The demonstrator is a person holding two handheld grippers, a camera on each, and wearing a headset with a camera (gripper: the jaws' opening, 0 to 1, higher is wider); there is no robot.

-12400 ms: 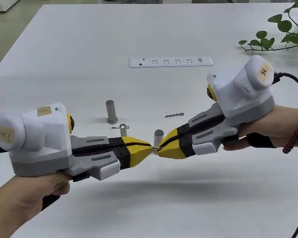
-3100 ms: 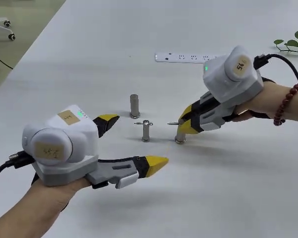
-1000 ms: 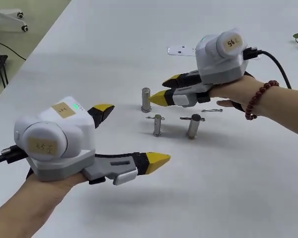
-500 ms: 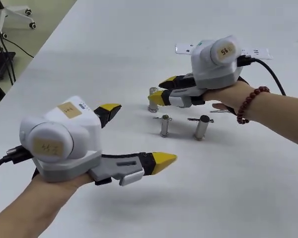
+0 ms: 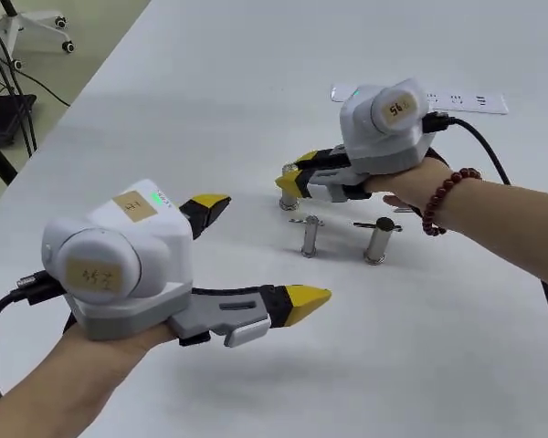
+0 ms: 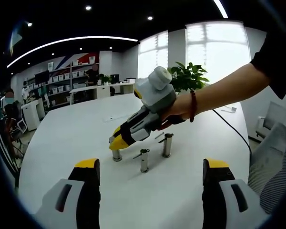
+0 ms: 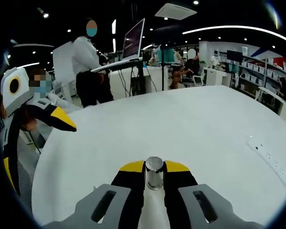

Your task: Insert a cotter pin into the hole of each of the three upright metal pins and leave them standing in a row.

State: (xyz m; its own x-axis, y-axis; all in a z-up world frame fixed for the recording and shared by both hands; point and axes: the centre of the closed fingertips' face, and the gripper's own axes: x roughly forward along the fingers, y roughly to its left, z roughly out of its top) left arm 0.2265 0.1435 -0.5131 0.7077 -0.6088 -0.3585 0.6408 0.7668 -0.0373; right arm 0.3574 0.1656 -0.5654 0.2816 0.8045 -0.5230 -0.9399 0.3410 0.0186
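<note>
The bare pin (image 7: pixel 154 174) stands upright on the table (image 5: pixel 210 109), its long axis vertical, at the far-left end of the group. No cotter pin is in it. It sits exactly between the yellow tips of the right tool (image 7: pixel 154 167), which comes to it from the right side, almost level with the table. The jaws lie against both sides of the pin, so I judge it is clamped, probably to keep it steady.

The middle pin (image 5: pixel 310 237) and the right pin (image 5: pixel 377 242) stand near it, each with a cotter pin across its top. As I judge, the three do not make one straight line yet.

One loose cotter pin (image 6: pixel 158 136) lies flat on the table behind the pins, under the right wrist. The left tool (image 5: pixel 260 248) has its jaws wide apart and holds nothing. It hovers above the table, well apart from the pins, and points toward them.

The coming move turns on this: the loose cotter pin lies beyond the pins as seen from the free left tool, so that tool must reach past them. Which way the hole of the bare pin faces I cannot tell.
</note>
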